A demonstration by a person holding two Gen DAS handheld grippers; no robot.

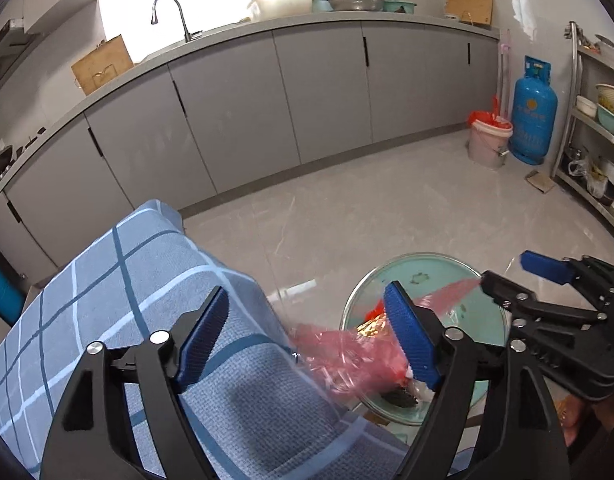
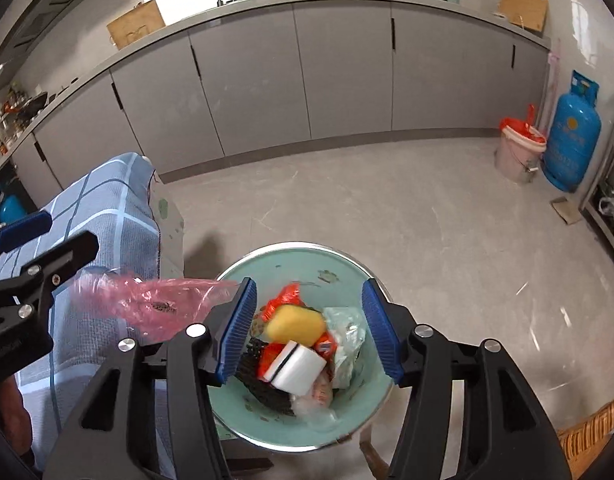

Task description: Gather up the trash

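A pink see-through plastic bag hangs in the air between the blue checked cloth and a pale green basin. My left gripper is open; the bag passes by its right finger. My right gripper is open above the basin, which holds a yellow sponge, a white block, orange wrappers and black mesh. The bag lies left of the right gripper's left finger, blurred. The right gripper also shows in the left wrist view.
Grey kitchen cabinets run along the back. A pink bucket lined with a red bag and a blue gas cylinder stand at the right. A metal shelf rack is far right. A wicker edge sits at lower right.
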